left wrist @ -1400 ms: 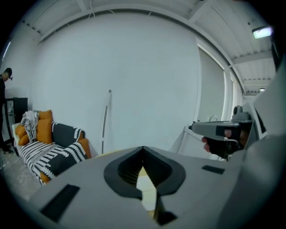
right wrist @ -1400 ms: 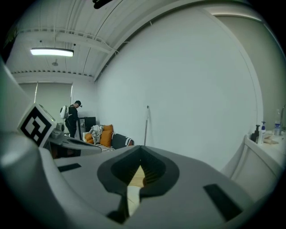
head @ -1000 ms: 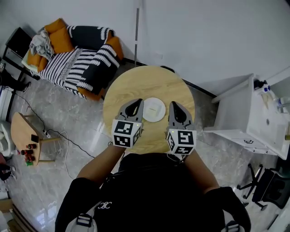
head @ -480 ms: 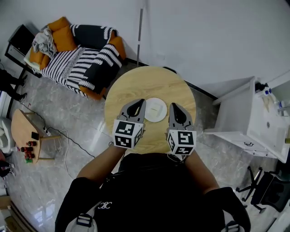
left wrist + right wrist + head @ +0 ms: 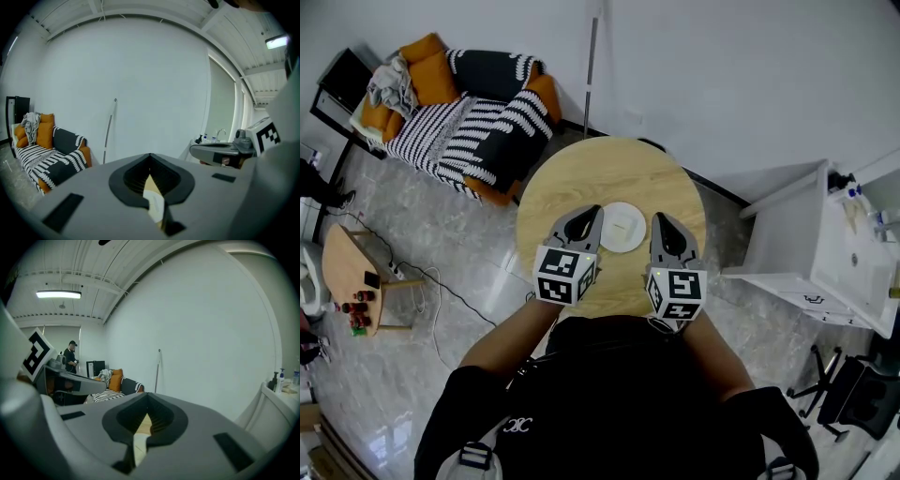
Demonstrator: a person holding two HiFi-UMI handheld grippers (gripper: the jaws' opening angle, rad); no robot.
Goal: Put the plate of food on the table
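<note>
A white plate (image 5: 622, 227) with a pale piece of food rests on the round wooden table (image 5: 609, 173) in the head view. My left gripper (image 5: 588, 217) sits just left of the plate and my right gripper (image 5: 661, 223) just right of it, both shut and holding nothing. In the left gripper view the jaws (image 5: 150, 160) meet at the tip, and a sliver of wood and white plate shows through the hollow below. The right gripper view shows the same: shut jaws (image 5: 146, 400) over a strip of table.
A striped sofa (image 5: 469, 122) with orange cushions stands at the back left, and a thin pole (image 5: 589, 66) leans on the wall. A white cabinet (image 5: 825, 253) stands at the right, a small wooden side table (image 5: 352, 281) at the left, and an office chair (image 5: 839, 389) at the lower right.
The head view has shifted slightly. Both grippers and the plate keep their places on the table.
</note>
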